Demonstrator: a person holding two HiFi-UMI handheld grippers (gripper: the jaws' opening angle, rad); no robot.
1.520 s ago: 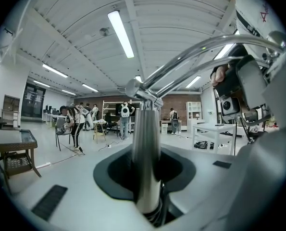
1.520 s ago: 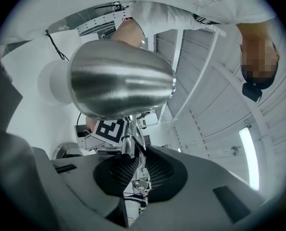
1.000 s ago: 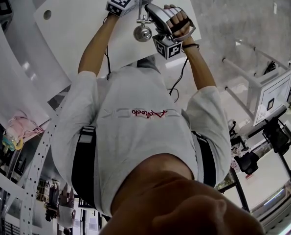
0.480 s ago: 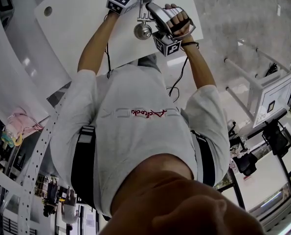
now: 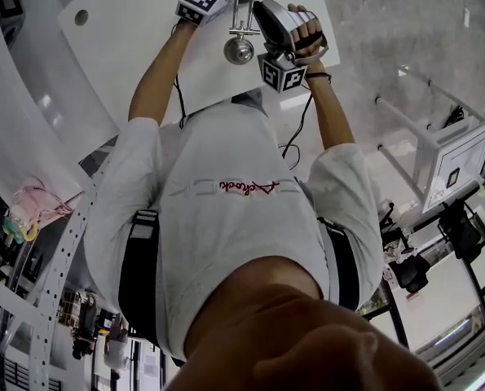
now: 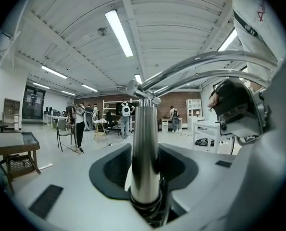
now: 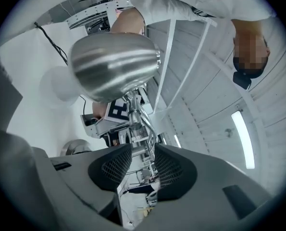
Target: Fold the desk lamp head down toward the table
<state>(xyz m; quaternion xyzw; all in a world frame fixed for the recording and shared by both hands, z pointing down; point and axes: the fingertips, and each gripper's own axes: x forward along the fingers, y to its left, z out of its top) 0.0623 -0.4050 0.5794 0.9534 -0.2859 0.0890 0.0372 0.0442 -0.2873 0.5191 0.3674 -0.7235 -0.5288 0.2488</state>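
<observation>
Fingers (image 6: 109,170) opening: left gripper (image 6: 143,153) round lamp post (image 6: 143,121), right gripper (image 7: 143,153) round lamp arm (image 7: 136,114); lamp head (image 7: 115,64) apparently lowered, release remaining

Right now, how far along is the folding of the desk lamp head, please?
Done, it seems: the lamp head turns its mouth toward the white table. In hand: both claws are opening. The left claw has the chrome post between its jaws, not pressed. The right claw stands open at the thin arm rods. Left: draw both claws away from the lamp.
</observation>
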